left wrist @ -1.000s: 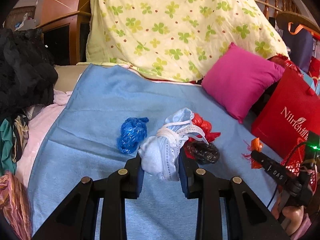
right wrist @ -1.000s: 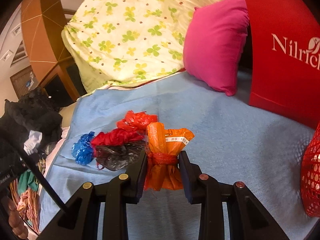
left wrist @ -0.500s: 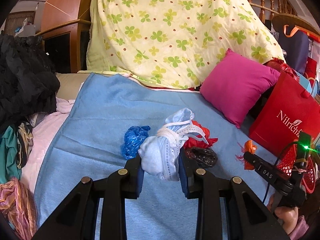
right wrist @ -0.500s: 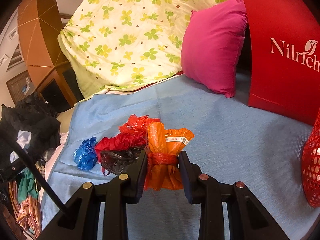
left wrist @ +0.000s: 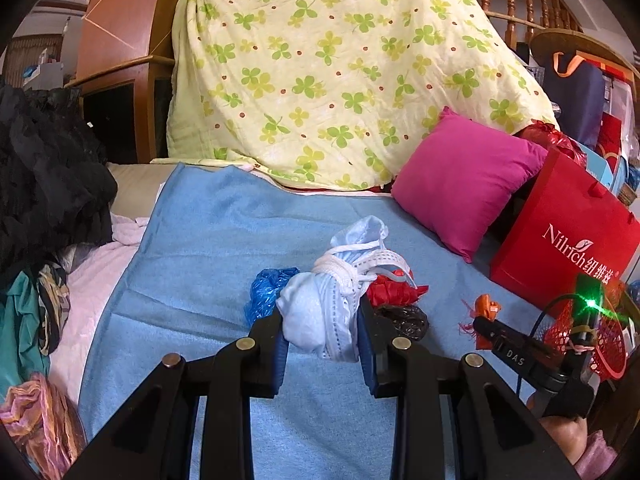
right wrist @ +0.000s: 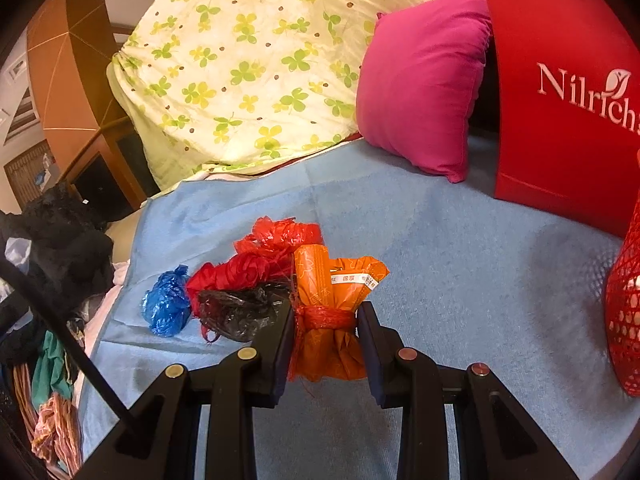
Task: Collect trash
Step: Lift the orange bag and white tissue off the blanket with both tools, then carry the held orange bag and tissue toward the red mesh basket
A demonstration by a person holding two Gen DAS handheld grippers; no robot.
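Observation:
My left gripper (left wrist: 320, 324) is shut on a white and pale-blue bundle of tied face masks (left wrist: 328, 312), held above the blue blanket (left wrist: 224, 248). My right gripper (right wrist: 325, 340) is shut on an orange wrapper bundle (right wrist: 332, 308) tied with red string. On the blanket beyond lie a blue plastic wad (right wrist: 166, 306) (left wrist: 266, 288), a crumpled red bag (right wrist: 256, 256) (left wrist: 390, 292) and a black plastic wad (right wrist: 240, 312) (left wrist: 404, 316). The right gripper with its orange bundle (left wrist: 484, 308) shows at the right of the left wrist view.
A red mesh basket (right wrist: 624, 312) (left wrist: 580, 328) stands at the right edge. A red paper bag (right wrist: 560, 100) and a pink cushion (right wrist: 420, 88) lean at the back right, before a clover-print quilt (left wrist: 320, 60). Piled clothes (left wrist: 44, 184) lie along the left side.
The left gripper has risen a little with the mask bundle, so the loose wads sit lower and nearer in its view. The right gripper has barely moved.

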